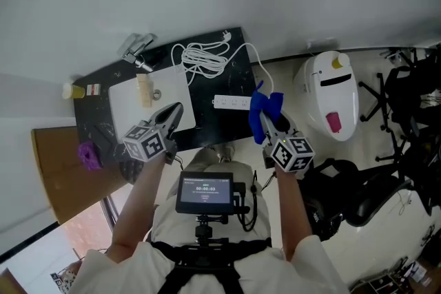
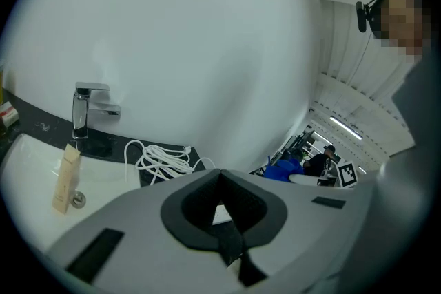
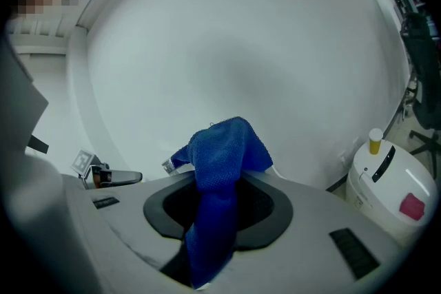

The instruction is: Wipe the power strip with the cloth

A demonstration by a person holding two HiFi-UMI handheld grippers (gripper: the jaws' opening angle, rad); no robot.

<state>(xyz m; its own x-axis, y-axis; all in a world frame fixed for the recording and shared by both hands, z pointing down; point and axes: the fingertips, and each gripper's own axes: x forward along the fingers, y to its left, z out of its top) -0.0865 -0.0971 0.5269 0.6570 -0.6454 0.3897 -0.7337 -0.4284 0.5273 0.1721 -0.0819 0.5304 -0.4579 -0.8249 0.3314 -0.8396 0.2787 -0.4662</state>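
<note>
Power strip is lying flat on the black counter, with nothing pinning it. You are pinching the blue cloth in the right gripper fingers near its right end, while the left gripper fingers are sitting closed and empty. A firm wipe is likely sliding the loose strip along, or the bunched cloth could be slipping free.

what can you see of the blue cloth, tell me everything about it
The blue cloth is a bright blue rag with a fine knobbly weave, bunched rather than folded. The right tongs are shut on its middle: one end rises in a rounded hump past the tips, the rest hangs down between them. In the head view it shows just right of the white power strip on the black counter, apart from it. Only the tongs touch it.
</note>
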